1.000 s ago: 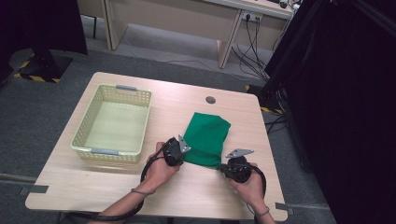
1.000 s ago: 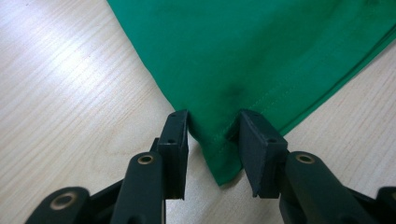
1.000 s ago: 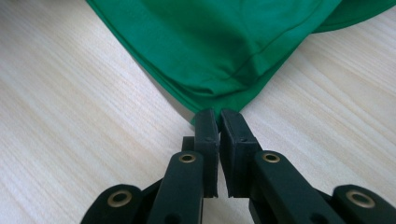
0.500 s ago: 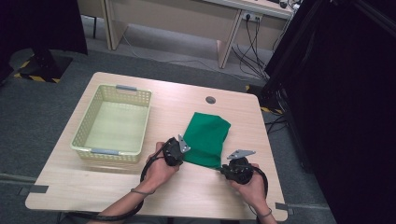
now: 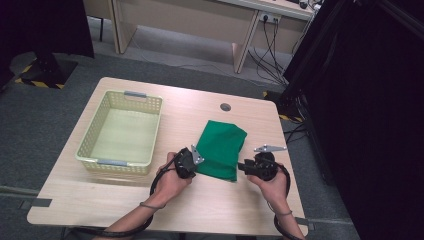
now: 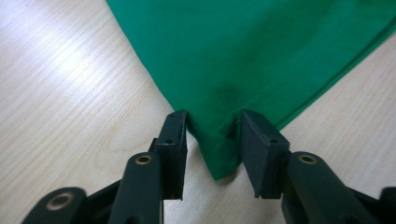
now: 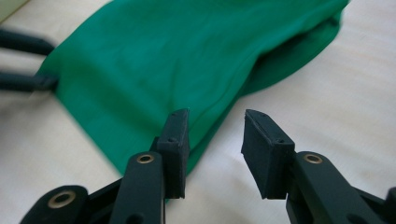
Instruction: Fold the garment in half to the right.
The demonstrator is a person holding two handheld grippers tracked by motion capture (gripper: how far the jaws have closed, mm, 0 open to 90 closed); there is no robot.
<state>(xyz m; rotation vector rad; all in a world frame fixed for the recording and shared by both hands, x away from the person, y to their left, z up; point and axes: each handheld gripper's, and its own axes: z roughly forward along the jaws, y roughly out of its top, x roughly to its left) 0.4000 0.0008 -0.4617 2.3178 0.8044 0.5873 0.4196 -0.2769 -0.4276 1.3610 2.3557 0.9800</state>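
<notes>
A folded green cloth [image 5: 221, 149] lies flat on the bench [image 5: 210, 210], right of the middle and toward the near edge, with its long side running from the near edge toward the far right corner. A pale basket [image 5: 90, 145] stands well apart from it on the left half of the bench.

The left gripper [image 5: 189, 161] sits at the cloth's near left corner. In the left gripper view, that corner [image 6: 219, 158] pokes between the two black jaws; the cloth bunches slightly there and both pads touch its edges, so this gripper [image 6: 212, 140] is gripping the cloth's corner.

The right gripper [image 5: 245, 166] is just beside the cloth's near right edge. Its jaws have just been opening, and in the right gripper view they stand apart over bare bench, with the cloth's edge [image 7: 205, 135] lying against the outer side of one jaw and nothing between the pads. This gripper [image 7: 215, 135] is open and holds nothing.
</notes>
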